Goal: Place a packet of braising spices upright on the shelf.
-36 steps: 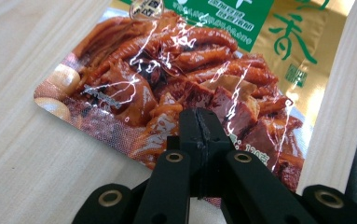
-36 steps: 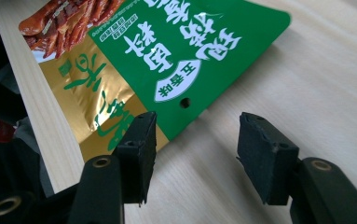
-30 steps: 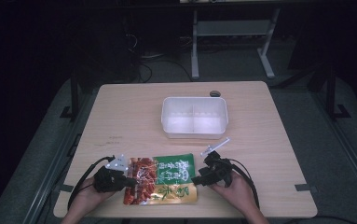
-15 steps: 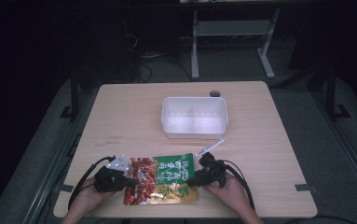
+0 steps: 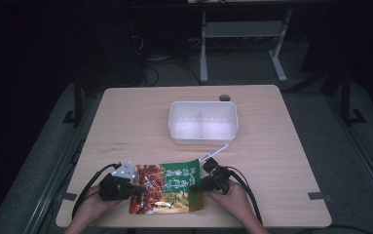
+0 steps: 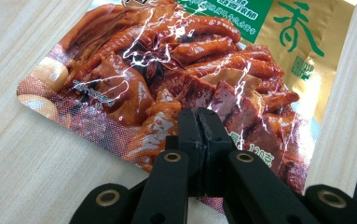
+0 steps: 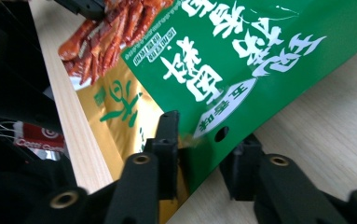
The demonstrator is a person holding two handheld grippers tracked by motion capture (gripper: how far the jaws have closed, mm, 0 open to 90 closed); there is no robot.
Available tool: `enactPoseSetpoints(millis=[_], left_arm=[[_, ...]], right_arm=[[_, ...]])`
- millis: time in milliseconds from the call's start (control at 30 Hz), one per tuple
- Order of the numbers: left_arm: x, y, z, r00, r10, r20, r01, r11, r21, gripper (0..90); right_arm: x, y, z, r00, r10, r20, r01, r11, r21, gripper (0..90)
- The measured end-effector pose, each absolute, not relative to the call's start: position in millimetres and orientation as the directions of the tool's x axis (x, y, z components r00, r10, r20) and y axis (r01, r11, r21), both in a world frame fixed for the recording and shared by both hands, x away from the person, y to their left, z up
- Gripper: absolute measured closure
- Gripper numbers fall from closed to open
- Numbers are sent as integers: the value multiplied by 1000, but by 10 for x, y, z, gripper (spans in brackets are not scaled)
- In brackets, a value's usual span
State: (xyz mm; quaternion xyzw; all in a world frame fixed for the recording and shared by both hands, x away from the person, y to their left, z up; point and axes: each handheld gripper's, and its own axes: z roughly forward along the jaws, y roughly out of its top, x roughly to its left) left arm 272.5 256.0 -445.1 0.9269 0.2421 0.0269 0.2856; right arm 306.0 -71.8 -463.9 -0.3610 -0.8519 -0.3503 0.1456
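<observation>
A snack bag [image 5: 169,187] printed red, green and gold lies at the table's front edge. My left gripper [image 5: 138,189] is shut on its red left side, and the left gripper view shows the jaws [image 6: 198,116] pressed together on the foil [image 6: 167,70]. My right gripper [image 5: 194,187] is at the bag's green right edge. In the right gripper view its jaws [image 7: 202,140] stand apart with the green edge [image 7: 260,56], near the hang hole, between them. That side of the bag is raised a little off the wood.
A white two-compartment tub [image 5: 203,139] stands at mid-table behind the bag. A small dark round fitting [image 5: 224,97] sits near the far edge. The wooden tabletop [image 5: 281,146] is bare to the left and right. Table frames and cables lie on the dark floor beyond.
My right gripper has slid left from beside the bag onto its green edge. The bag's right side has lifted slightly. The left gripper has stayed in place.
</observation>
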Motion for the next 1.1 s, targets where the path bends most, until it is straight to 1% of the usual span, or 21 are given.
enactPoseSetpoints(millis=[267,467,733,833,1100], left_arm=[[2722,2556,-4450,881,466,-87,433,-718,546,859],[2717,2567,-4432,880,470,-74,429,-715,553,817],[2715,2638,-4376,868,494,-60,432,-687,585,780],[2714,2657,-4368,861,506,-56,437,-678,591,748],[2718,2715,-4333,845,534,-43,443,-650,617,673]], right_arm=[[3097,-716,-4682,-653,517,554,757,465,458,816],[3110,-739,-4681,-646,506,572,763,451,463,886],[3117,-781,-4635,-635,486,600,772,416,480,897],[3113,-812,-4590,-634,467,617,773,401,491,897],[3101,-859,-4438,-651,464,601,759,408,507,899]])
